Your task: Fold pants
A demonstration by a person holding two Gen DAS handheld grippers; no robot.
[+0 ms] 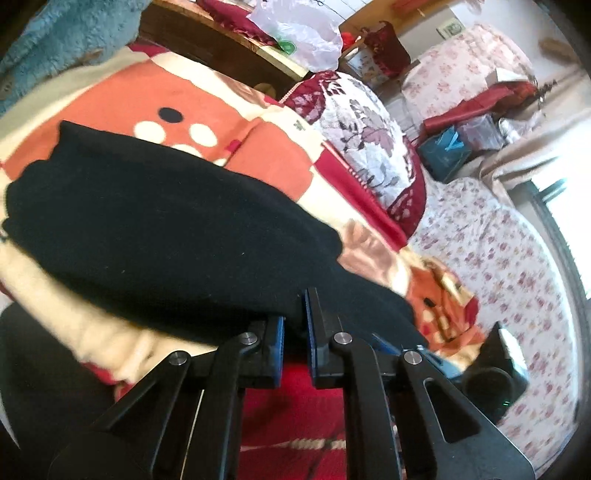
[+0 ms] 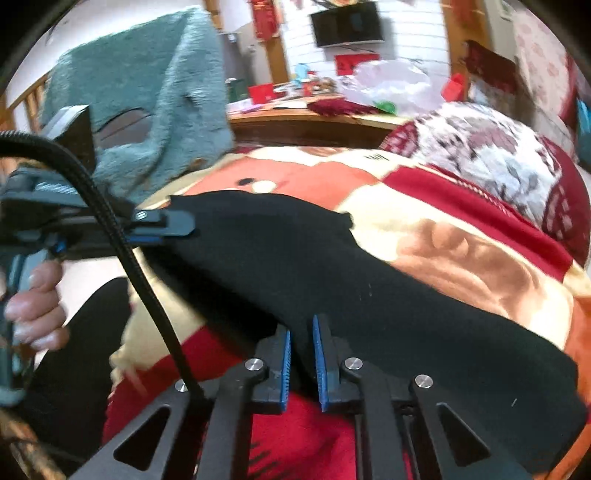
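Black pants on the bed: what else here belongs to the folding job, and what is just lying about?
Part of the job:
- black pants
- left gripper, shut on the pants' near edge
- right gripper, shut on the same edge

Just lying about:
- patterned blanket under the pants
- floral pillow
- teal fleece
- plastic bag

Bed cover: an orange, cream and red blanket (image 2: 461, 254) lay ahead of the tongs.
Quilt: a floral quilt (image 1: 369, 147) was rolled beyond the blanket.
Furniture: a wooden table (image 2: 306, 122) stood further ahead, with a plastic bag (image 2: 395, 88) on it.
Wall: a dark screen (image 2: 347, 24) hung on white wall.
Light: daylight came from the right.
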